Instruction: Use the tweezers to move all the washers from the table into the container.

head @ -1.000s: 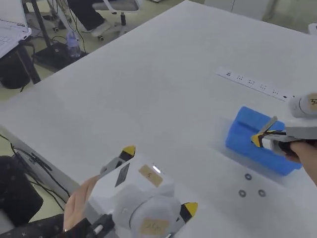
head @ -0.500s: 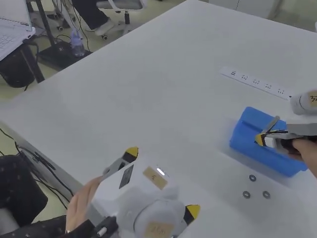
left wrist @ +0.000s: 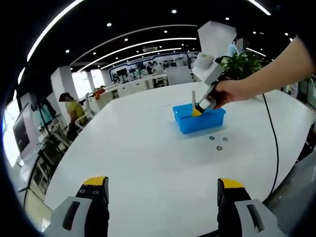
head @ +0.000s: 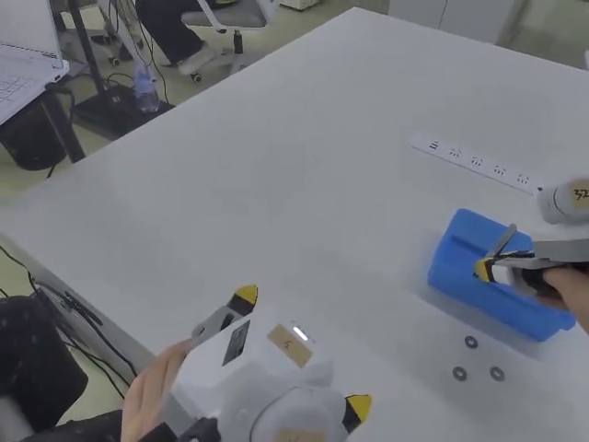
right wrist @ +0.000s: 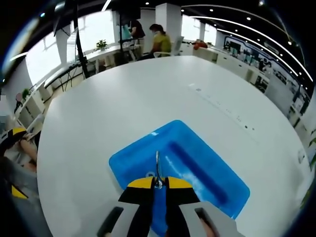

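A: Which step is in hand, do you think?

B: I start with the nearest thing. At the bottom centre of the head view, the left gripper hovers over the worktop. Its jaws are wide apart with nothing between them, so I judge it takes no part now.

A: And the washers?

B: Three washers lie flat on the worktop at the lower right of the frame. They are close together, just below the blue container. They are small, thin grey rings, each with a hole.

A: So the right side does the work?

B: Yes. The right gripper is clamped on the tweezers, and their thin metal tip points over the open inside of the container. Whether a washer sits in the tip I cannot tell; it is too small.

A: And the next move?

B: In my judgement this is a drop-off, or the moment before a new pick. Next, the tweezers must go down to one washer and catch its rim. The squeeze must be careful, because such flat rings probably slip easily. Farther up, near the right edge, a white power strip lies well apart.
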Motion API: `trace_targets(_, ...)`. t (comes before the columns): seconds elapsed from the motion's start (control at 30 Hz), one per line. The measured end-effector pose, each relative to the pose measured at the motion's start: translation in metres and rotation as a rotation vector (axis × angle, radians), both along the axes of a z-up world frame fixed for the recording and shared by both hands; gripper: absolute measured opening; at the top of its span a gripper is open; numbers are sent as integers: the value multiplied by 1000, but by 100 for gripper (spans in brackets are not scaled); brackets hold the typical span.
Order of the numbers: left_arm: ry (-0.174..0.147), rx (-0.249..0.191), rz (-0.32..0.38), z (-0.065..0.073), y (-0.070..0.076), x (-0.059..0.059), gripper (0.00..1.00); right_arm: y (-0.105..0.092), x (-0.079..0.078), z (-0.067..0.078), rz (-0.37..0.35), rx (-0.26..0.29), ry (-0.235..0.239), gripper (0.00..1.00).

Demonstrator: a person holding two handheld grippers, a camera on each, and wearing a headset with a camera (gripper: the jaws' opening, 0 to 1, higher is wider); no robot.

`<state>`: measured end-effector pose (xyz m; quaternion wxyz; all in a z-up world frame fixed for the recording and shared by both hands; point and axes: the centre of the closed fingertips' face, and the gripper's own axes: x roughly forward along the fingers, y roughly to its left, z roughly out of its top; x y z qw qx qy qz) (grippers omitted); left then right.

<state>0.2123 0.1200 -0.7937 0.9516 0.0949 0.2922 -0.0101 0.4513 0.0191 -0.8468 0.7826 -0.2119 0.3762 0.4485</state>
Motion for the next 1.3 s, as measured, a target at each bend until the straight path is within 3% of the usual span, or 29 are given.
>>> trace_targets(0.33,0,2,3,0,1,0,93,-1,-5,19,-2,38,-15,4)
trace_targets(0.53,1,4,1,0,1,-1,93,-4,-6,21,-15,47,-15,4)
trace_targets(0.8,0,5,3,0,1,-1,93,-6,-11,49,-1,91,-38,4)
trace_targets(1.03,-7,3,5,2,2,-1,93,-8,-35,65,24,121,-57,4)
trace_targets(1.3,-4,4,2,2,1,-1,93,-16,-63,69,62,144,-44,5)
